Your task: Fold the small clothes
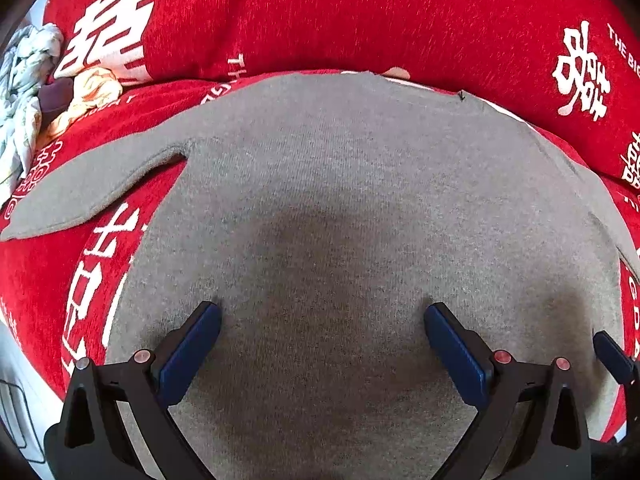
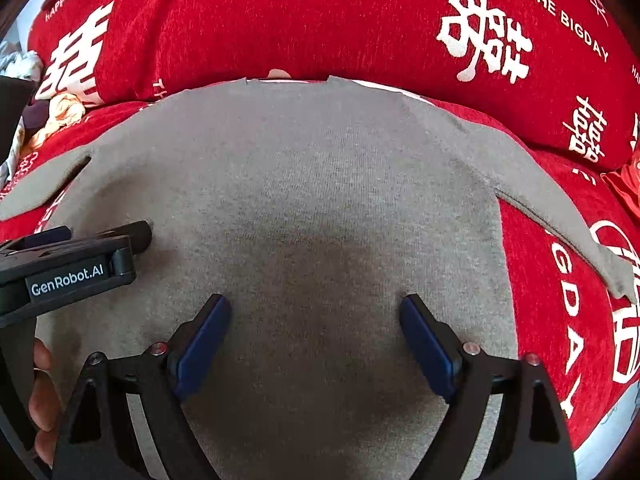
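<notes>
Fabric fills the left wrist view: a grey top [image 1: 340, 208] lies flat on a red printed cover [image 1: 360, 16], sleeves out sideways. The left gripper [image 1: 322, 322] hovers above it, its 2 fingers spread wide, holding nothing. Right wrist view: right gripper [image 2: 315, 314] likewise agape over the top's middle.

"GenRobot.AI" on the left hand-held gripper [image 2: 132, 240], "THE BIGDAY" and "HAPPY WEDDI" (cut off) on red cover [image 2: 320, 12]
</notes>
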